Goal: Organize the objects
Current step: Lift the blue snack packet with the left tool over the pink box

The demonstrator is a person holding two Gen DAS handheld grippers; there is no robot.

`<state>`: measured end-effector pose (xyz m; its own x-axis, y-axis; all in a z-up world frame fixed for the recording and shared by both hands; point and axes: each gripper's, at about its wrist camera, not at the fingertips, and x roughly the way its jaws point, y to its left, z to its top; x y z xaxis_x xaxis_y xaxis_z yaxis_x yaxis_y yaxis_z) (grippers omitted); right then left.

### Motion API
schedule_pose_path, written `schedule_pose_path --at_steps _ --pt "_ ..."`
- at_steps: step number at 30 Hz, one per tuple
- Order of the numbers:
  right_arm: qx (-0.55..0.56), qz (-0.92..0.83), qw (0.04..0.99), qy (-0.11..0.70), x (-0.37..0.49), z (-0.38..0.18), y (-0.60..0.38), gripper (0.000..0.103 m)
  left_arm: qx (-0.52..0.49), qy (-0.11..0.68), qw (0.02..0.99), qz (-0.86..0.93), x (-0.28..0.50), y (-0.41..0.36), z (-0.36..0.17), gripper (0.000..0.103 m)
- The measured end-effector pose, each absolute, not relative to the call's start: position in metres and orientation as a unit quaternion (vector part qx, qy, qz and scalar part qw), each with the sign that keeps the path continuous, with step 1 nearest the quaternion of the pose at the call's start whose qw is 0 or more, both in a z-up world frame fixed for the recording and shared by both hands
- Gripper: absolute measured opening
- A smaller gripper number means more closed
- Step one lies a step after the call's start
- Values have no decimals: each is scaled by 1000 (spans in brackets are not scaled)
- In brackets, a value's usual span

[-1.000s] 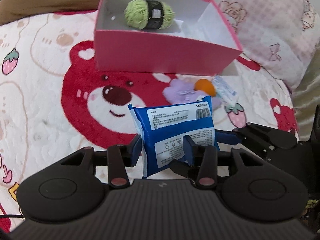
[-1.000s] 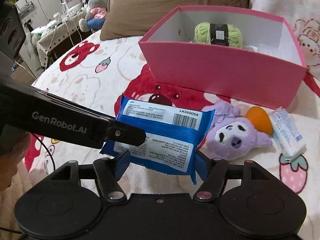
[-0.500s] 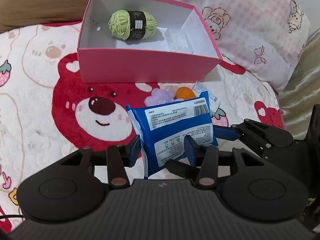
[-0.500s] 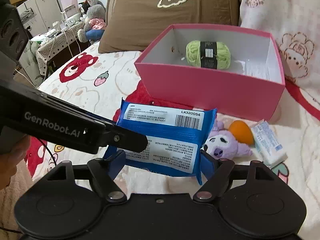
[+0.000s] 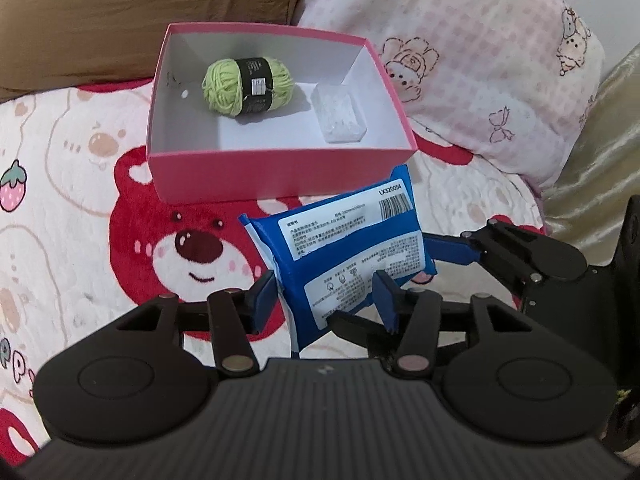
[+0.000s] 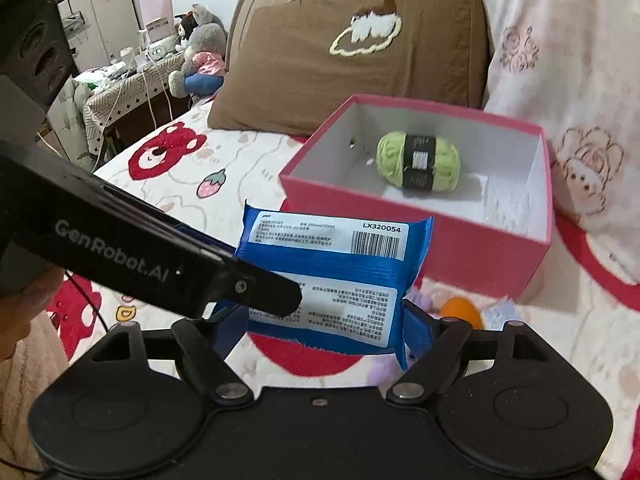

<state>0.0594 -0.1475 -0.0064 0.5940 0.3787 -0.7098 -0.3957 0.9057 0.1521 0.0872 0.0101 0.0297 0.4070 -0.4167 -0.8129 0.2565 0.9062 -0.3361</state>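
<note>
While both units were raised over the bed (image 5: 72,208), we kept the blue packet (image 5: 344,256) at lower centre of each frame, clear of the blanket. The left hand-held gripper (image 5: 326,294) had its jaws opening, pads at the packet's lower corner; the right hand-held gripper (image 6: 320,326), jaws also opening, bracketed the packet's two ends, pads touching the wrapper. Above the packet in both frames stood the pink box (image 5: 280,176), containing a green yarn ball (image 5: 248,86) and a clear pouch (image 5: 340,114). An orange object (image 6: 460,310) lay near the box's front wall.
</note>
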Motion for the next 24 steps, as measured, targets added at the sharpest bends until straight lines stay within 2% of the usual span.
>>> schedule_pose_path --at_steps 7,24 --pt "-6 228 897 380 74 22 -155 85 -88 495 842 -196 102 10 52 49" --pt "-3 218 905 365 117 50 -164 86 -90 467 860 -184 166 0 87 49"
